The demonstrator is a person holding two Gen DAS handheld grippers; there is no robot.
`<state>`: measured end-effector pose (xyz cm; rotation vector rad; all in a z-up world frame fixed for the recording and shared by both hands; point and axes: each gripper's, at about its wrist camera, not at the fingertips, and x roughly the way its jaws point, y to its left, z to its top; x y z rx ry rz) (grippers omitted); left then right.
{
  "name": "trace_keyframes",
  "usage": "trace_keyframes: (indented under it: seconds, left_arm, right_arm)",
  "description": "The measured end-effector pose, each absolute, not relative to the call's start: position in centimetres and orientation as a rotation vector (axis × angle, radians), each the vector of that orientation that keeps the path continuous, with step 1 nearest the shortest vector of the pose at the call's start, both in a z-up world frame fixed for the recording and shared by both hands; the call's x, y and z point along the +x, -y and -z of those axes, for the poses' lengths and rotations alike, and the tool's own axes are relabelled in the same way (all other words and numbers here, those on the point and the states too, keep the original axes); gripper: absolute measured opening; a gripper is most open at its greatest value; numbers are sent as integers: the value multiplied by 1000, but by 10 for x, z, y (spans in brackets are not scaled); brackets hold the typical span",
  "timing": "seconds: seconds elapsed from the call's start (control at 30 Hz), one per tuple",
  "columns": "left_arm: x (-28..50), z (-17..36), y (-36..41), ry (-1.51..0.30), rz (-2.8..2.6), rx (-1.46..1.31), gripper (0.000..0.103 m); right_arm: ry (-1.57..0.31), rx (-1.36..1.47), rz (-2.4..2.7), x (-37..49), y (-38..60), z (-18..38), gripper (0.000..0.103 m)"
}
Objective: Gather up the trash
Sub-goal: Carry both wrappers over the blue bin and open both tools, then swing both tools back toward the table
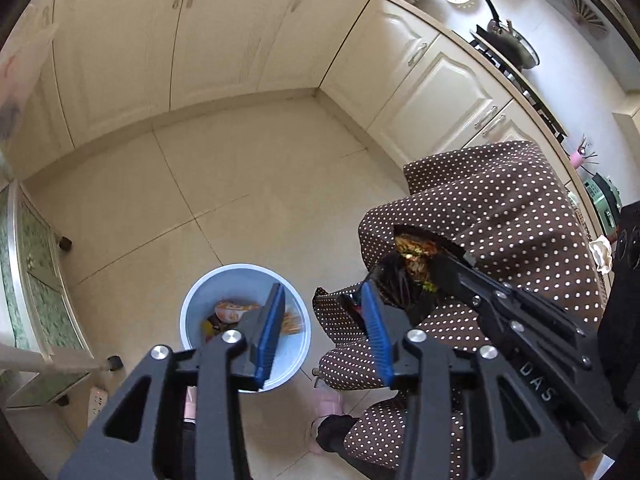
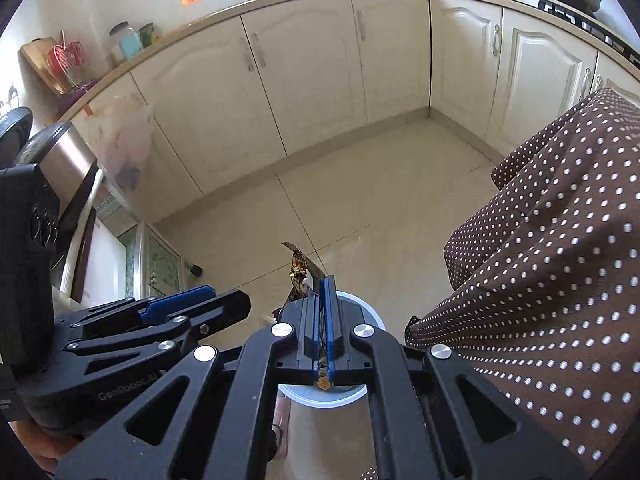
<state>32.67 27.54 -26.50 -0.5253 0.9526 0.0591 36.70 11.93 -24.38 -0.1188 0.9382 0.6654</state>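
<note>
A light blue bin [image 1: 297,354] stands on the tiled floor with an orange wrapper [image 1: 232,309] and other scraps inside. My left gripper [image 1: 322,292] hangs open above the bin's right rim, nothing between its blue pads [image 1: 269,330]. To its right, my right gripper [image 1: 438,270] is shut on a dark crumpled wrapper [image 1: 412,254] with orange and green print. In the right wrist view that wrapper [image 2: 300,268] sticks up from the shut right gripper [image 2: 323,282], directly over the bin [image 2: 374,314]. The left gripper [image 2: 216,299] shows at the left.
A person's brown polka-dot clothing [image 1: 500,216] fills the right side, with pink slippers [image 1: 330,406] beside the bin. Cream cabinets [image 2: 312,64] line the far walls. A glass-topped table [image 1: 36,264] stands at the left, and a translucent bag [image 2: 126,140] hangs from the counter.
</note>
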Motion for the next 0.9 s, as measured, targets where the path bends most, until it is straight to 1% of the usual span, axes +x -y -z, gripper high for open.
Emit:
trace_keyframes:
  seconds: [0.27, 0.5, 0.73, 0.77, 0.83, 0.87, 0.9]
  left_arm:
    - [327, 275, -277, -972, -80, -547, 42]
    - [324, 267, -284, -955, -101, -555, 42]
    - [317, 247, -286, -912, -100, -572, 42]
    - [315, 241, -284, -903, -99, -569, 43]
    - [313, 233, -281, -886, -95, -562, 49]
    - [312, 228, -280, -878, -93, -557, 49]
    - [311, 222, -276, -867, -87, -551, 50]
  right_arm:
    - [-951, -132, -673, 369, -130, 250, 2]
    - [-943, -128, -679, 370, -137, 248, 2]
    - [-923, -104, -683, 374, -136, 232, 10]
    - [-916, -106, -681, 373, -135, 229, 11]
    - [-908, -99, -681, 372, -131, 222, 12]
    - [-899, -94, -681, 370, -128, 217, 14]
    - [-887, -91, -678, 369, -124, 211, 18]
